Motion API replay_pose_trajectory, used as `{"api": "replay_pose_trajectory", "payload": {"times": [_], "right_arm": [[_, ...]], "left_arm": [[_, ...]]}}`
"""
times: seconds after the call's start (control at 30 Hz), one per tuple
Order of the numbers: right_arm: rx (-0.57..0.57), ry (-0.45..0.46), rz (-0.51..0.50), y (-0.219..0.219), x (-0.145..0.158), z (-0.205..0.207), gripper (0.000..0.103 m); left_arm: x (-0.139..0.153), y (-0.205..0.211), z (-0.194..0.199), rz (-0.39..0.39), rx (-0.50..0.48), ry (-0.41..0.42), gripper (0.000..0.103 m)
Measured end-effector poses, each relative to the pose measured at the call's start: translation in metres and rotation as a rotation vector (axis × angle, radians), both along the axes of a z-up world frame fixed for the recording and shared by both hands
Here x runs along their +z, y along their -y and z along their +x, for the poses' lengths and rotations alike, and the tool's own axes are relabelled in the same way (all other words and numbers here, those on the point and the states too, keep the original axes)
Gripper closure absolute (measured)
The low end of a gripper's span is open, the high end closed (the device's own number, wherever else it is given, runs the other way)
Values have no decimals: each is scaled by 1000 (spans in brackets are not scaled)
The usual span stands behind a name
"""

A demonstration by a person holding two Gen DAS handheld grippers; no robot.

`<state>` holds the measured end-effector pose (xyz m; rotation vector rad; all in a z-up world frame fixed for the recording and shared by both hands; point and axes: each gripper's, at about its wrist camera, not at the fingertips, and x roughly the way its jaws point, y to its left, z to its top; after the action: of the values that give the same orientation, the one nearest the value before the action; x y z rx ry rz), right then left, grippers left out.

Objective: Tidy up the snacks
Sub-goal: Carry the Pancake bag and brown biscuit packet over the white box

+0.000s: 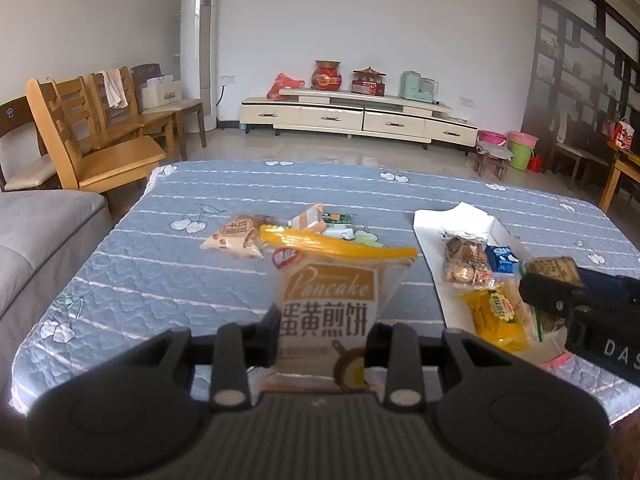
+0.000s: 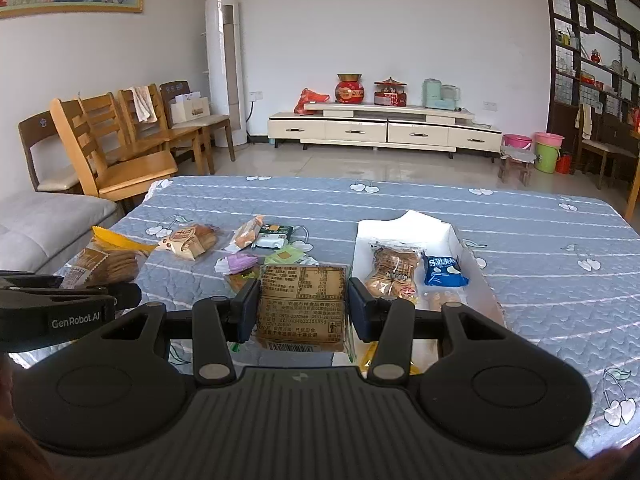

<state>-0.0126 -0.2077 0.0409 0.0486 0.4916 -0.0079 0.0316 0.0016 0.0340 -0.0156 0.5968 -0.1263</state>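
Left fingers (image 1: pixel 326 336): clamped on the pancake packet (image 1: pixel 330 304), held above the bench (image 1: pixel 160 272), left of the white tray (image 1: pixel 430 240)
Right fingers (image 2: pixel 300 308): gripping a brown snack pack (image 2: pixel 302 306), just left of the tray

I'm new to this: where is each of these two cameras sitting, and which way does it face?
Left wrist view: sits on the left tool, looking forward along its fingers across the blue quilted table; the tool grips a pancake packet, with the right tool at right.
Right wrist view: sits on the right tool, facing the same way; it grips a brown snack packet, with the left tool at left.
Shared: table, loose snacks, white tray, TV cabinet.
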Motion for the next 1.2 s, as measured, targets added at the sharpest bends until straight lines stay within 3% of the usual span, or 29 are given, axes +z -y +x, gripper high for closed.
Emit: {"api": "replay_pose_trajectory", "payload": {"times": [1.2], "right_arm": [[-85, 7, 24, 21, -2, 2, 46]], "left_arm": [[-7, 32, 7, 3, -83, -31, 70]]}}
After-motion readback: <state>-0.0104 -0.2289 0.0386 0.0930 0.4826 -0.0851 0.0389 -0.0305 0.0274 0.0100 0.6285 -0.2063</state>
